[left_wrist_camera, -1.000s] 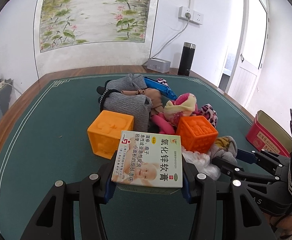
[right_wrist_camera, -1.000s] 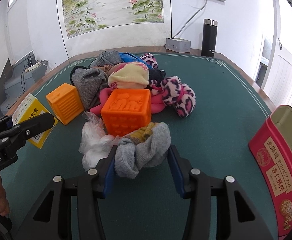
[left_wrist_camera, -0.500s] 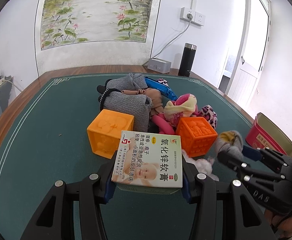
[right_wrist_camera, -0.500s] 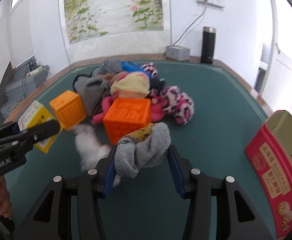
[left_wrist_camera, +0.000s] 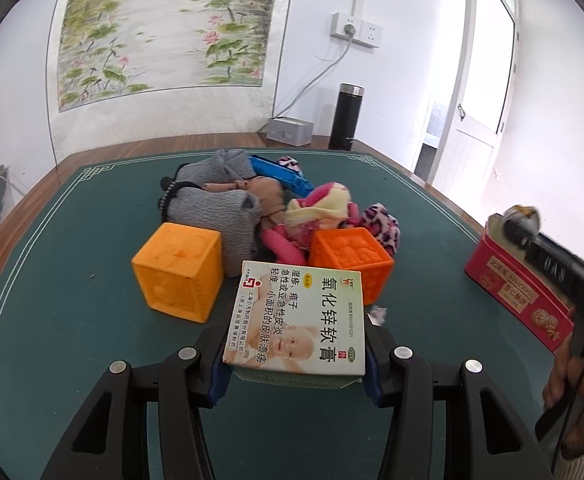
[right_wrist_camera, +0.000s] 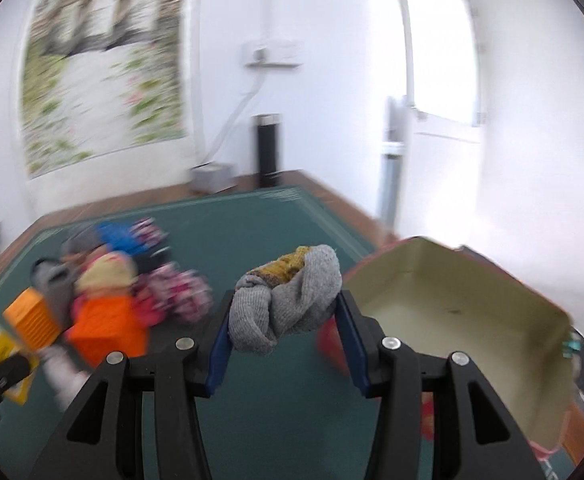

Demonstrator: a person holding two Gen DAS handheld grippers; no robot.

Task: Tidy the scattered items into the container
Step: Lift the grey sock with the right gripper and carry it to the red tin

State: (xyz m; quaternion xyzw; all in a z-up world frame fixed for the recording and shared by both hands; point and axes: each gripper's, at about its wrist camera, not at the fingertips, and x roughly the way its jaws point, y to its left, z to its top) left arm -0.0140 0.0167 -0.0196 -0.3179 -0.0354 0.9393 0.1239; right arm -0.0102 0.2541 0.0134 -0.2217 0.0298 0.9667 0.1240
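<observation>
My left gripper (left_wrist_camera: 296, 354) pinches a medicine box (left_wrist_camera: 298, 316) above the green table (left_wrist_camera: 51, 320). My right gripper (right_wrist_camera: 283, 316) clamps a rolled grey sock (right_wrist_camera: 287, 300) beside the open red tin (right_wrist_camera: 452, 312).

black hand-held gripper (left_wrist_camera: 294, 354), blue pads, silver screws
</observation>
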